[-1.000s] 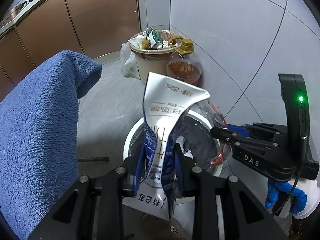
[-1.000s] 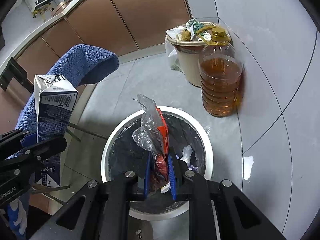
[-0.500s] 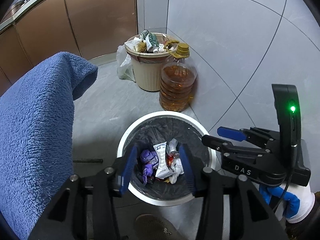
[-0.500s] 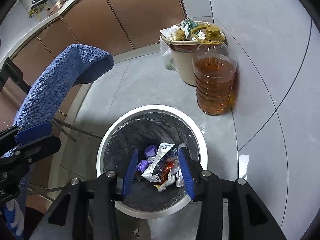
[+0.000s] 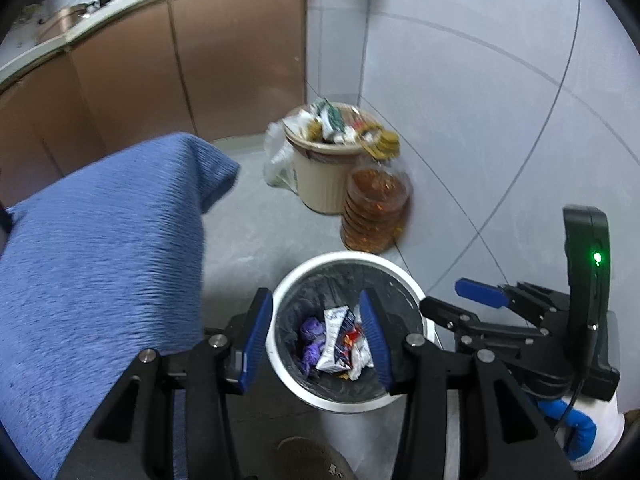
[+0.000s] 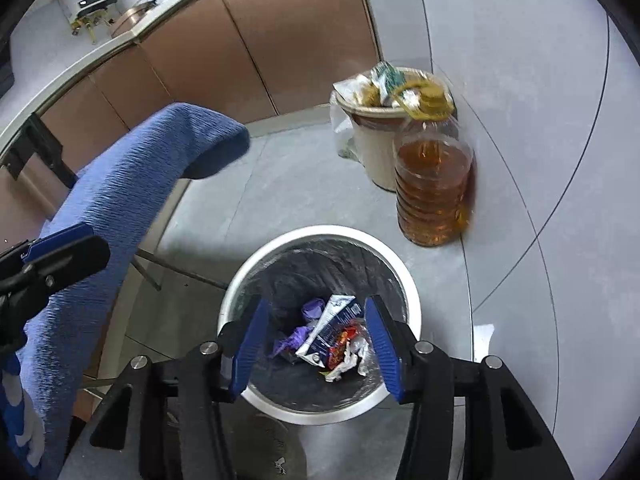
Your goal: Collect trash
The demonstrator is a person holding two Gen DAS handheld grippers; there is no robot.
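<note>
The round white trash bin with a black bag inside (image 5: 404, 280) (image 6: 408, 280) is standing on the grey floor, and everything here is placed around it. Inside the bin the trash is lying at the bottom: one white and blue milk carton (image 5: 332, 338) (image 6: 330, 330), one crumpled purple wrapper (image 5: 312, 338) (image 6: 310, 308), one red snack wrapper (image 5: 350, 336) (image 6: 343, 338) and some white crumpled bits (image 6: 354, 354) just beside the carton.

The left gripper (image 5: 320, 332) is hanging over the bin with its two blue-padded fingers spread wide apart, holding nothing. The right gripper (image 6: 316, 342) is hanging over the bin the same way, its fingers wide apart and holding nothing. Seen from the left camera, the right gripper (image 5: 456, 300) is sitting at the right side of the bin, and its fingers are apart there too. A hand in a blue and white glove (image 5: 580, 432) is holding it.

Behind the bin, one big clear plastic bottle of amber oil with a yellow cap (image 5: 376, 208) (image 6: 434, 184) is standing near the grey wall. Behind the bottle and touching it, one beige plastic bucket stuffed full of trash (image 5: 320, 184) (image 6: 372, 152) is standing. To the left of the bin, one thick blue fuzzy towel (image 5: 100, 260) (image 6: 120, 208) is draping over something and covering much of that side. Brown cabinet doors (image 5: 180, 60) (image 6: 240, 48) are running along far behind the bin.
</note>
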